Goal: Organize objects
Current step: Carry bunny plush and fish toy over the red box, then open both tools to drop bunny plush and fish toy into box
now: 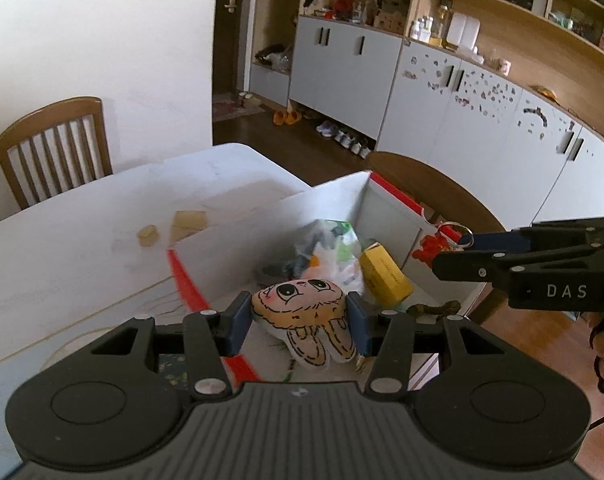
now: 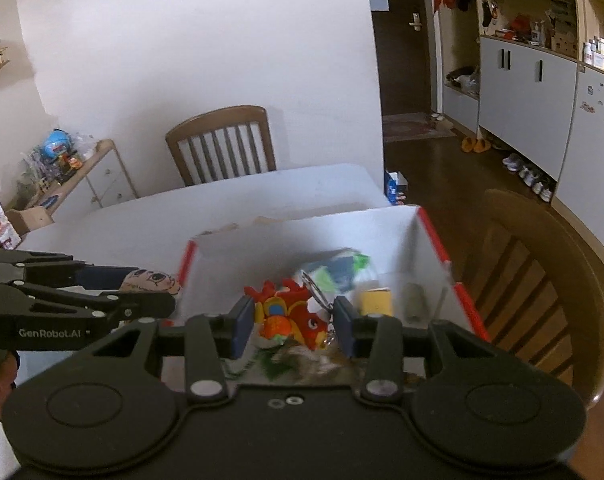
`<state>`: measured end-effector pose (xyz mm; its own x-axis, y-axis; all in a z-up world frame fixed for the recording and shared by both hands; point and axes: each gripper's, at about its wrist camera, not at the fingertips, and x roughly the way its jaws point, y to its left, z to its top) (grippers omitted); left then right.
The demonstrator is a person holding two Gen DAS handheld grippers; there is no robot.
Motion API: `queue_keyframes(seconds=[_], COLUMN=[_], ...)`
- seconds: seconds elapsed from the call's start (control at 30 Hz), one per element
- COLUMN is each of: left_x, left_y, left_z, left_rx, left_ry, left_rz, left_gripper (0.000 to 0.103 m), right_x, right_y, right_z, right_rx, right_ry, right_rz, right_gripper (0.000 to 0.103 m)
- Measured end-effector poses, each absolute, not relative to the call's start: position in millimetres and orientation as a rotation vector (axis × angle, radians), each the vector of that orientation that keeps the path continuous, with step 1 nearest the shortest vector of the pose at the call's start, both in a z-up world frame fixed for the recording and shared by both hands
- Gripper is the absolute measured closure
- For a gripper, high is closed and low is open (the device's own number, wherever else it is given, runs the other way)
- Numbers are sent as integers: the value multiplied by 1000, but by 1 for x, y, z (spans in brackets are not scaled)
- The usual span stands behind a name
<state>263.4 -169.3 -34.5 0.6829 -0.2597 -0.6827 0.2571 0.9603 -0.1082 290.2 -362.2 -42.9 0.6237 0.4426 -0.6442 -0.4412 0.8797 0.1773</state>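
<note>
Blue-padded left gripper (image 1: 297,322) clenches a cartoon-faced plush (image 1: 308,320) between its pads, above the near edge of a white box (image 1: 261,224); the right gripper (image 2: 291,322) grasps a red fish keychain (image 2: 291,314) over the same box.

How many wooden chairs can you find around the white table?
2. One slat-back chair stands at the table's far side by the wall; the other chair is at the right, beside the box. Others may be out of view.

A slatted wooden chair (image 1: 53,148) by the white wall, grey cabinets (image 1: 342,68), shoes (image 1: 346,138) beneath
</note>
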Motion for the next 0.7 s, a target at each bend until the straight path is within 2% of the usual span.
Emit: queue_keyframes(seconds=[0.4,0.7], left_x=[316,333], left_y=[-212,-221], left_z=[-92,-113], left_rx=[60,96], left_ry=[913,970], left_rz=[-254,-234], left_gripper=[53,53], right_x=[334,343], right_y=[-388,-377], right_z=[-84,-104], right_rx=[-79,-116], right_ry=[808,828], right_rz=[505,561], right_gripper=[63,63])
